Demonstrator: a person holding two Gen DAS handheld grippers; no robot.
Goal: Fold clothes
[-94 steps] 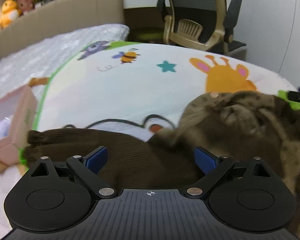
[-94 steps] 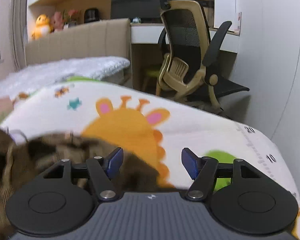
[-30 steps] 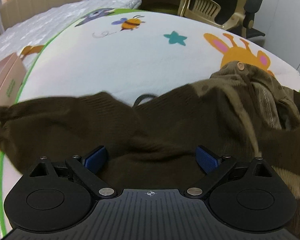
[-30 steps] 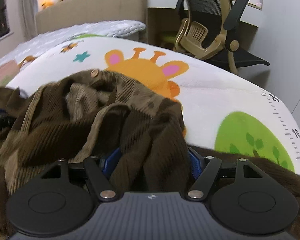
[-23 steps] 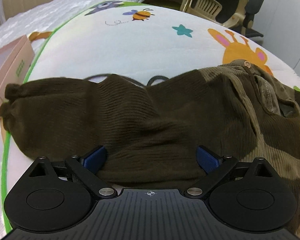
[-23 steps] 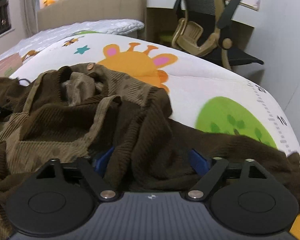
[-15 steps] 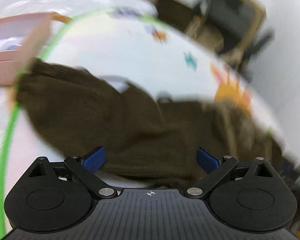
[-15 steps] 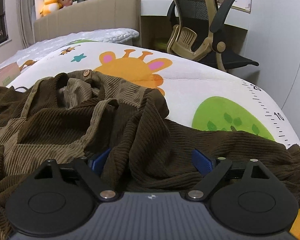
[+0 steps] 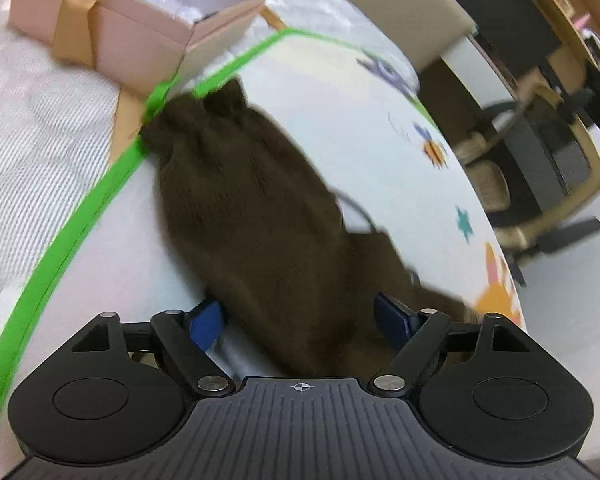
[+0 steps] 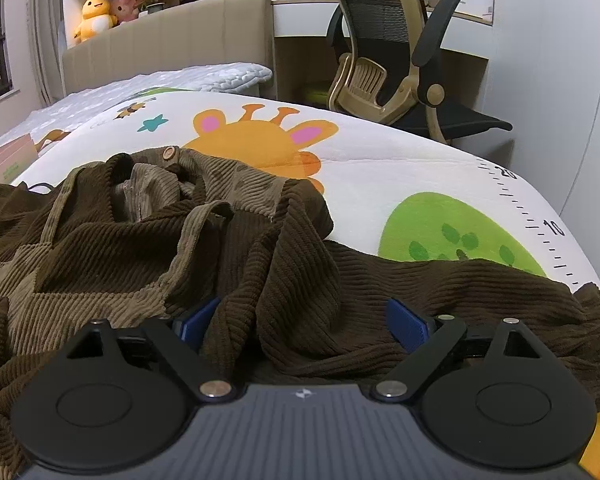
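Observation:
A brown and tan corduroy cardigan [image 10: 148, 248] lies crumpled on a cartoon play mat [image 10: 380, 176] on the bed. Its dark brown sleeve [image 9: 252, 208] stretches out flat in the left wrist view, the cuff at the mat's green border. My left gripper [image 9: 300, 318] is open, low over the near end of that sleeve, with the cloth between its blue pads. My right gripper [image 10: 302, 320] is open, its pads on either side of a raised fold of the cardigan. The other sleeve [image 10: 480, 288] runs right across the mat.
A pink open box [image 9: 132, 20] sits just past the sleeve cuff on the white bedding [image 9: 32, 152]. An office chair [image 10: 392, 52] and desk stand beyond the bed's far edge. The headboard [image 10: 172, 36] with plush toys is at the back left.
My left gripper has swung left and turned, so the sleeve now runs lengthwise away from it toward the pink box. My right gripper has barely moved, and the cardigan has settled flatter.

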